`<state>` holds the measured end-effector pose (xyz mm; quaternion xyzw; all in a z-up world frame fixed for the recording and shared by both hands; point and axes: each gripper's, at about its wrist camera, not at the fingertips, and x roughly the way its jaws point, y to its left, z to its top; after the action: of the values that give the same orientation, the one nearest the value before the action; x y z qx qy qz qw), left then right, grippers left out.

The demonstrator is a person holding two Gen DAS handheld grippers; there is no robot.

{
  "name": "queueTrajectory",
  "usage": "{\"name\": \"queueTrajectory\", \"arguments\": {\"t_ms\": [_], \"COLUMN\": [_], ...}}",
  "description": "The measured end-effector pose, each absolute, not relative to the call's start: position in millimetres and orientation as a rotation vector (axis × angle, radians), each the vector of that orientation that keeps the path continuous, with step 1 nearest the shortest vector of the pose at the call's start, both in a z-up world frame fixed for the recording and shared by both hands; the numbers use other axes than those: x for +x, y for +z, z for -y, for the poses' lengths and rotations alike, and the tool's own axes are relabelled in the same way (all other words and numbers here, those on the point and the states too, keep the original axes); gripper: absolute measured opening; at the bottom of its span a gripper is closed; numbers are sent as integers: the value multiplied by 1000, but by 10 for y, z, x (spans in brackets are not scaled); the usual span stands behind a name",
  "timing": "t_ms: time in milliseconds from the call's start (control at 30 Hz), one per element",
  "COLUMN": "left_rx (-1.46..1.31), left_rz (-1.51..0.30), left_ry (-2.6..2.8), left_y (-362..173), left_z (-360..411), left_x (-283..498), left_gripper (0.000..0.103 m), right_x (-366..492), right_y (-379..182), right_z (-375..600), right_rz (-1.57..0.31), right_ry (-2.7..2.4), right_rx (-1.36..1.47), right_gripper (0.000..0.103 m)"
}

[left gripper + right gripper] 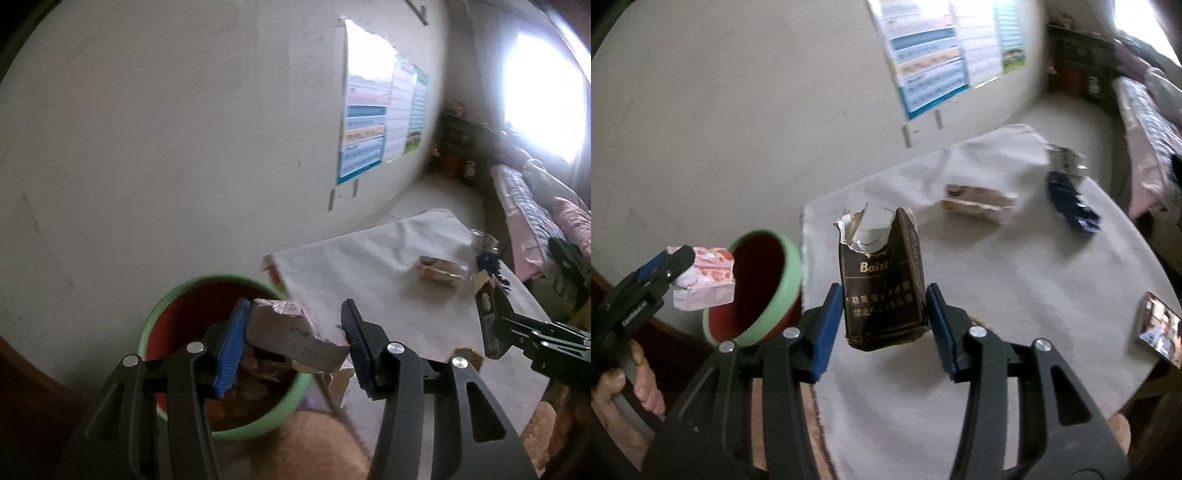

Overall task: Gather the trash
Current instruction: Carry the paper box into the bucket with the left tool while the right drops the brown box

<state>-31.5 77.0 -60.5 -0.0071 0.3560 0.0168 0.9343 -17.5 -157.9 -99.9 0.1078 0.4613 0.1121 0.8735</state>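
Observation:
My left gripper [293, 341] is shut on a crushed pink carton [295, 334] and holds it over the green-rimmed red bin [155, 325], which has wrappers inside. In the right wrist view the same carton [705, 282] hangs at the bin's [786, 273] rim. My right gripper [884, 321] is shut on a torn dark brown cigarette pack [882, 291] and holds it above the white tablecloth [1015, 295]. That pack also shows in the left wrist view [489, 314]. A small carton [979, 203], a blue wrapper [1071, 208] and a clear wrapper [1065, 157] lie on the cloth.
A phone [1158, 325] lies at the table's right edge. The wall with a poster [380, 110] is behind the bin. A bed with patterned bedding [535, 206] stands to the right of the table. The bin sits left of the table's edge.

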Motion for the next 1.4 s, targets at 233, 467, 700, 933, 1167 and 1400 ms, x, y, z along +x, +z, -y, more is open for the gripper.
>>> {"name": "queueTrajectory", "arguments": {"t_ms": [233,467,700,933,1167,1400], "left_rx": [-70,-97,-120,-164,-178,-192], "left_rz": [-752,-766,-769,-784,-785,-788], "left_ry": [135,177,181,202,227,231], "left_y": [-754,-842,-852,-895,-903,-900], "left_z": [-1246,-1439,-1564,-1745,-1854,-1905], "left_x": [-338,-292,-226,-150,-67,-12], "left_gripper": [48,49,49,49,49,49], "right_x": [-66,85,203,296,373,445], "right_y": [-1056,-992,-919,-1022,-1128,-1160], "right_z": [1068,682,434,202,-37,-159], "right_rz": [-1006,-1025,-1016,-1048,-1073,-1084], "right_ry": [334,428,486,524,555,575], "right_rx": [192,211,188,169,138,139], "right_gripper": [45,45,45,45,46,47]}}
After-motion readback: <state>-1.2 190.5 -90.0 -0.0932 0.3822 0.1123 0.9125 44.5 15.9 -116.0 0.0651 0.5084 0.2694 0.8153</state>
